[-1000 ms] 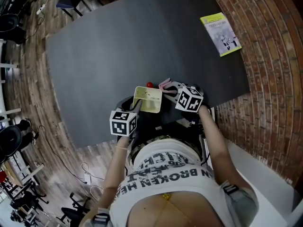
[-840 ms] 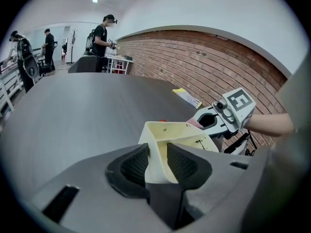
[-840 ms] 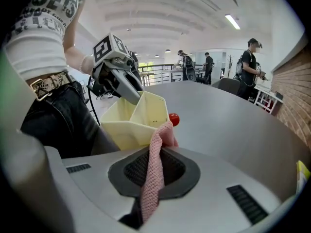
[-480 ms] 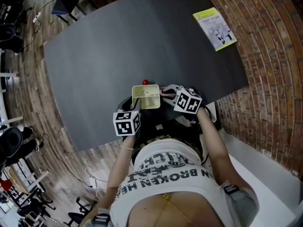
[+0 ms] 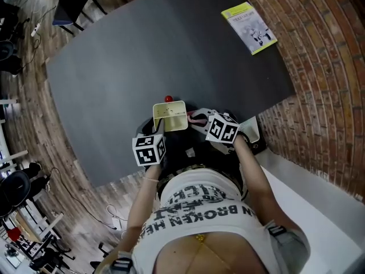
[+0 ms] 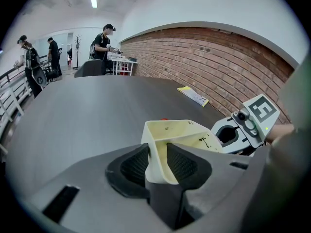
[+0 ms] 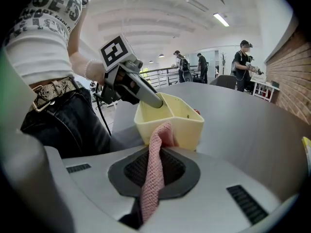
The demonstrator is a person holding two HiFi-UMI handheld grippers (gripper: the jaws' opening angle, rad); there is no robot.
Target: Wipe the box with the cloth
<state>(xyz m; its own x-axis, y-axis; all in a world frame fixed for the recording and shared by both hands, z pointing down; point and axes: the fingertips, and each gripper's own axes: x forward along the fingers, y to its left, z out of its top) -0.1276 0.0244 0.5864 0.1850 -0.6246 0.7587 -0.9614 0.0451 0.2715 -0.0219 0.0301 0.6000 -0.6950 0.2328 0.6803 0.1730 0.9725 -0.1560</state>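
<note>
Left gripper (image 6: 158,152), marker cube on top, sits at the near edge of the dark table (image 5: 114,67), angled downward. Its jaws are partly apart and clamped on one side wall of the box (image 6: 180,135), one pad inside and one outside, both pressing on the wall. The box is pale yellow, open-topped, with a few dark specks on the inside. It sits over the table's near edge, right in front of the person's waist (image 5: 197,196). Can't tell if its bottom rests on the table or is lifted off.

A small red object (image 5: 168,99) is just behind the box on the table, only partly seen.

Just right of the box is the pink cloth (image 7: 154,178), a knit strip standing up between the right gripper's pads. Its top end is up against the box's near outer wall, close to a corner. Right gripper (image 7: 155,166) has its jaws closed tight on the cloth and points at the box from the right. The two grippers are near each other, with the box between them.

Far right corner of the table has a yellow-green booklet (image 5: 249,28) lying flat, well apart from everything else. Brick flooring (image 5: 325,67) runs past the table on the right.

Several people (image 6: 104,45) stand in the background beyond the table.
</note>
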